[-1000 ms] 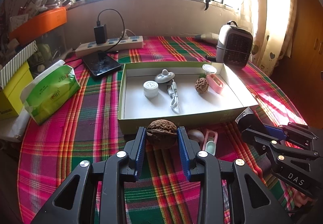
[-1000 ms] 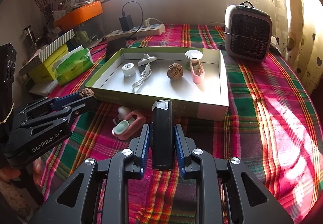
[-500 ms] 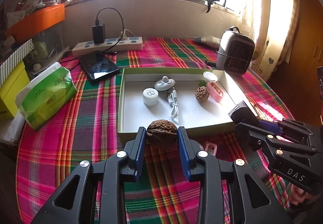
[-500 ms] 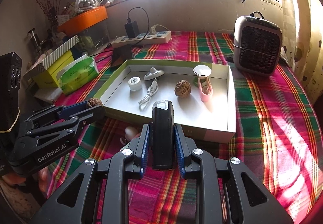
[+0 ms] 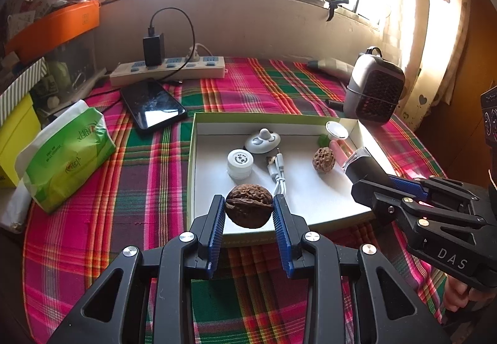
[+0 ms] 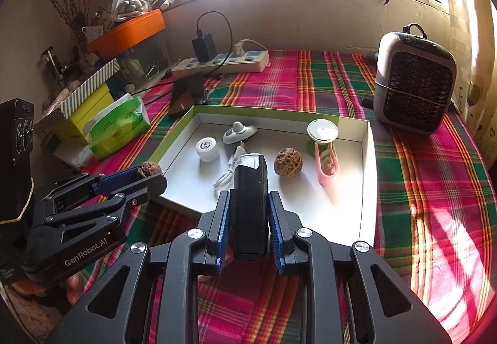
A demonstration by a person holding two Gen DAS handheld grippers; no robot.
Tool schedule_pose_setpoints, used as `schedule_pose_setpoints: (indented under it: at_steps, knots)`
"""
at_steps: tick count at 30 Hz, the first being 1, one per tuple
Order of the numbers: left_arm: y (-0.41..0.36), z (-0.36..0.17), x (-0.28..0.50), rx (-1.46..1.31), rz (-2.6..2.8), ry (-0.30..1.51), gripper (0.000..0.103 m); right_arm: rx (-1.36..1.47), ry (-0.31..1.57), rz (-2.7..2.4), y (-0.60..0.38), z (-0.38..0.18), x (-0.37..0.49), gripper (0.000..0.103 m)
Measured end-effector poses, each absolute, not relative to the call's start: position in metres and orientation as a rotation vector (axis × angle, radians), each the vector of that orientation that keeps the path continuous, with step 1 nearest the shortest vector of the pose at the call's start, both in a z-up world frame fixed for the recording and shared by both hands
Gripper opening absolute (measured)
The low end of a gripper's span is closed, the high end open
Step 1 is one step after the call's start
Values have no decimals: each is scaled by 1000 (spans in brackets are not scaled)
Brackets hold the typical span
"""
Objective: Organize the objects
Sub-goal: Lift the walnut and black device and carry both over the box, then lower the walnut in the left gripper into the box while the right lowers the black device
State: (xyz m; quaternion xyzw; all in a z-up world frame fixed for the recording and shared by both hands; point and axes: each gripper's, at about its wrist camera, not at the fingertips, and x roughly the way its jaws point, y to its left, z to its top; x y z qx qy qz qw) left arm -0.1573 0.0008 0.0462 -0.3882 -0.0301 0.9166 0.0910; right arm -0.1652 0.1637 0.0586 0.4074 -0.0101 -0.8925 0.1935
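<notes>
**Both grippers loaded above the near edge of the tray**

The left gripper (image 5: 248, 213) pinches a dark, wrinkled walnut (image 5: 249, 210) between its ribbed blue pads, held above the near wall of the shallow cardboard tray (image 5: 191, 164). The right gripper (image 6: 250, 219) clamps a smooth black rectangular case with a clear cap (image 6: 251, 204) upright between its pads, over the tray's near right part.

The tray is white inside with green outer walls and sits on a red, green and pink plaid cloth (image 5: 149, 182). Inside it lie:
- a second walnut (image 6: 288, 163), paler and ridged, right of centre;
- a round white capped jar (image 6: 207, 149), left;
- a coiled white cable (image 6: 228, 173), touching or just beside the jar's right side;
- a grey disc with a knob (image 6: 239, 132), far;
- a glossy pink oval holder (image 6: 326, 162), right, with a round white lid (image 6: 322, 130) at its far end.

Beyond the tray stand a grey mesh-fronted fan (image 6: 414, 92), far right, a white power strip (image 5: 167, 69), a black phone (image 5: 152, 106) and a crinkled green tissue pack (image 5: 66, 164), left.
</notes>
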Motion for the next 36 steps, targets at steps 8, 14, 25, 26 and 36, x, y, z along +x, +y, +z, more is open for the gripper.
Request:
schedule_pose_setpoints:
  at_steps: [8, 14, 25, 26, 36]
  knots:
    - [0, 41, -176, -1184, 2716, -104, 29, 1186, -43, -2483, 160, 52, -192, 25]
    - [-1, 34, -187, -1209, 2714, -105, 29, 1231, -54, -2467, 157, 45, -212, 25]
    - [0, 22, -199, -1252, 2708, -92, 29, 1296, -74, -2444, 151, 29, -236, 25]
    - [0, 22, -199, -1252, 2708, -91, 29, 1300, -76, -2443, 151, 28, -238, 25]
    - [5, 20, -207, -1256, 2702, -69, 29, 1323, -60, -2450, 150, 24, -247, 25]
